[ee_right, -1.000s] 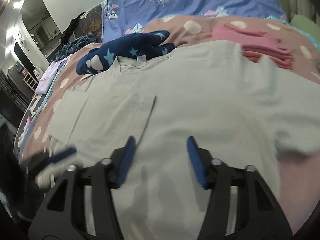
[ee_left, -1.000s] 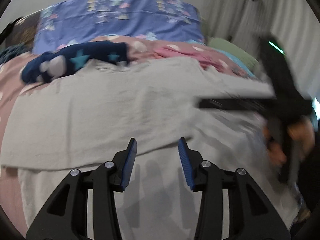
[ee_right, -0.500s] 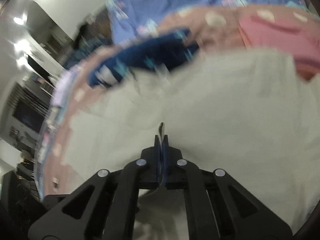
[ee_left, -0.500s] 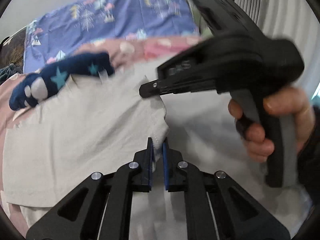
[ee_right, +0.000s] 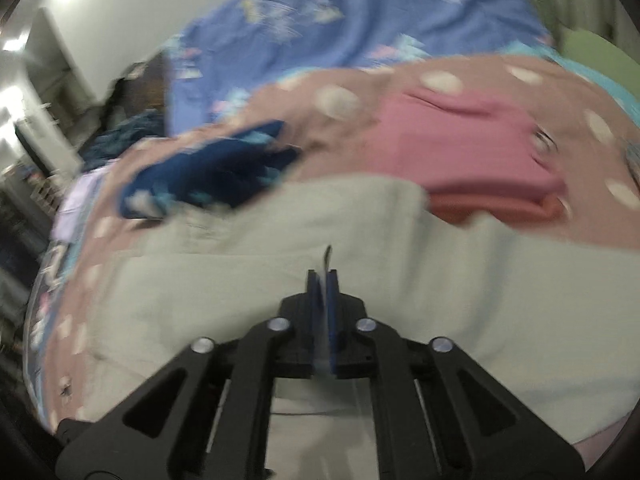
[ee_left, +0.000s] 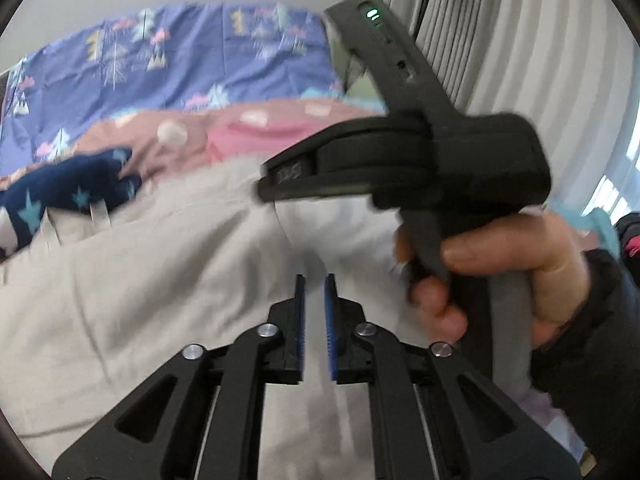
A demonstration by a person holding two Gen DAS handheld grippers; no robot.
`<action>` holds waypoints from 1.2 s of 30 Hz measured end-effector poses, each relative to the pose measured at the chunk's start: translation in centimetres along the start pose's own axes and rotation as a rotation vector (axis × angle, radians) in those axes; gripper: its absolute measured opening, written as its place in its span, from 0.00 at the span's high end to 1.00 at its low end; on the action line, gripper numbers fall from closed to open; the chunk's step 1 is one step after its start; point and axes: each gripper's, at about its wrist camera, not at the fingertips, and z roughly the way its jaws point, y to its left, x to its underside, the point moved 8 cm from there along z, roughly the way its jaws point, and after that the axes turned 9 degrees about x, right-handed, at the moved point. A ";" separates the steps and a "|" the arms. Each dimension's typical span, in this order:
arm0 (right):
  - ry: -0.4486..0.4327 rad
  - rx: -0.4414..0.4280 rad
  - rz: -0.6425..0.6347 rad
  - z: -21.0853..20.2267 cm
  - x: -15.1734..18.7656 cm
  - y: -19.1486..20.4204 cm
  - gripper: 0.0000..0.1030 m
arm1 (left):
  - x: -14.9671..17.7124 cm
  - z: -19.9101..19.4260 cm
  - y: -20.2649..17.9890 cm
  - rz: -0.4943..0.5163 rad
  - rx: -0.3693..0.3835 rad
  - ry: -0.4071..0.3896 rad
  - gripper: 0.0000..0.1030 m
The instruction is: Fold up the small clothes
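Pale grey cotton fills my left wrist view: the small shirt (ee_left: 168, 300) lies spread on the bed (ee_left: 280, 120), its collar end just beside a navy star-print garment (ee_left: 68, 196). My left hand-held gripper (ee_left: 315, 292) hovers over the shirt with its jaws easing apart, a narrow gap between the blue pads and no cloth caught there. Close on the right, my right hand (ee_left: 516, 268) grips the handle of the other tool.

In the right wrist view, blurred, my right hand-held gripper (ee_right: 323, 280) is opening too, yet a thin edge of the shirt (ee_right: 440, 280) stands pinched between its pads. Beyond lie a folded pink garment (ee_right: 460, 152) and the blue patterned pillow (ee_right: 360, 16).
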 end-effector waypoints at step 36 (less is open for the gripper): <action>0.000 -0.039 -0.348 -3.4 2.7 16.7 0.77 | 14.8 -18.3 26.0 -0.455 -0.488 -0.069 0.59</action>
